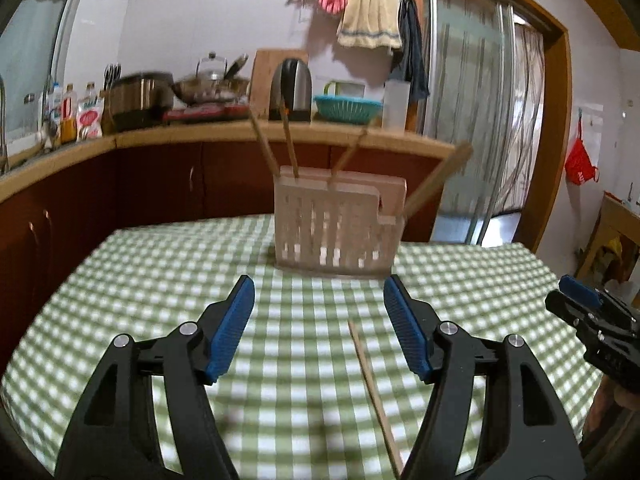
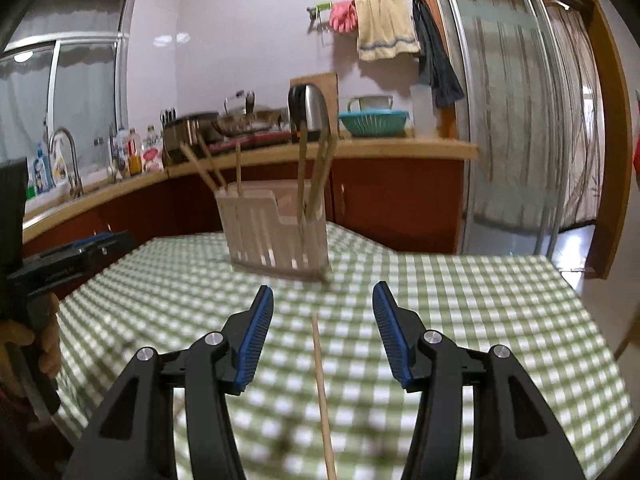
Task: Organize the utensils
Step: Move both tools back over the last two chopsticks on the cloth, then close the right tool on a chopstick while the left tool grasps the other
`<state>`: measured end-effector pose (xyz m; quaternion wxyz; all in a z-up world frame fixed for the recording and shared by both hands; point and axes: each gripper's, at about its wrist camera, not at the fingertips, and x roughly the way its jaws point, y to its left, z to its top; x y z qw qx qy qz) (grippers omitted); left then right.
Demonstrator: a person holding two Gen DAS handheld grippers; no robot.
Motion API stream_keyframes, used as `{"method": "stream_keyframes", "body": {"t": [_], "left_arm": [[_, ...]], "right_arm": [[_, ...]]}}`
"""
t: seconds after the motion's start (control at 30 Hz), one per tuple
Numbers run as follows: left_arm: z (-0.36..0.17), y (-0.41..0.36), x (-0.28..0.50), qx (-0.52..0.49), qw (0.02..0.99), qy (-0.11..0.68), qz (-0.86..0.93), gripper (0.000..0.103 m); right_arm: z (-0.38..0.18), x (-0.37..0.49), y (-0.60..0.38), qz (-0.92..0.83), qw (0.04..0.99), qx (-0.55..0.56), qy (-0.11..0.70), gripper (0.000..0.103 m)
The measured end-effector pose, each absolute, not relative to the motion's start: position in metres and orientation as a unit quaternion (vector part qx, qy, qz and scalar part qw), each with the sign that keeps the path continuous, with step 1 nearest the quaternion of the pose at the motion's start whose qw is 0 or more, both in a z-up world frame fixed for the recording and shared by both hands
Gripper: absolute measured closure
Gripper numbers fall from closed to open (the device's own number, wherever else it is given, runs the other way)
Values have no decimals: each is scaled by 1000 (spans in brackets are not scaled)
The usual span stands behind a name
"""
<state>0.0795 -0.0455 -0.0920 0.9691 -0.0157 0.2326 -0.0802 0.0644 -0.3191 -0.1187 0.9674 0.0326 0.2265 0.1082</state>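
several chopsticks (image 1: 290, 148) already stand in the holder (image 1: 336, 224); one chopstick (image 2: 322, 392) lies on the near counter (image 2: 480, 320). left claw (image 1: 319, 330) and right claw (image 2: 323, 334) gape wide, empty.

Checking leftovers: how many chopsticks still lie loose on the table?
1. A single chopstick lies on the checked tablecloth in front of the holder, between the open right tool fingers. Anything below the frame edge would be hidden.
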Motion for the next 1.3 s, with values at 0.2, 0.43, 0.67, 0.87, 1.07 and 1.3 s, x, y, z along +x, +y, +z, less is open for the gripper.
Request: {"method": "stream_keyframes", "body": {"t": [0.2,0.43,0.67,0.87,1.07,1.3], "left_arm": [[-119,-51,57,-17,961,263,-81,38],[-142,-63,37,-19,954,287,-88,40],[-163,-76,22,-23,950,297,-93,41],[-176,-86,15,-15,946,307,-101,46],[-189,-97,12,-3,939,325,-115,59],[-204,-97,18,-7,927,355,-118,93]], "right_arm": [[-151,44,-325,106,959,41,260,53],[-177,28,-328,116,951,46,282,61],[-191,18,-335,124,948,50,290,71],[-197,15,-336,131,945,50,296,80],[-204,16,-333,138,940,47,309,89],[-203,20,-326,142,938,37,313,96]]}}
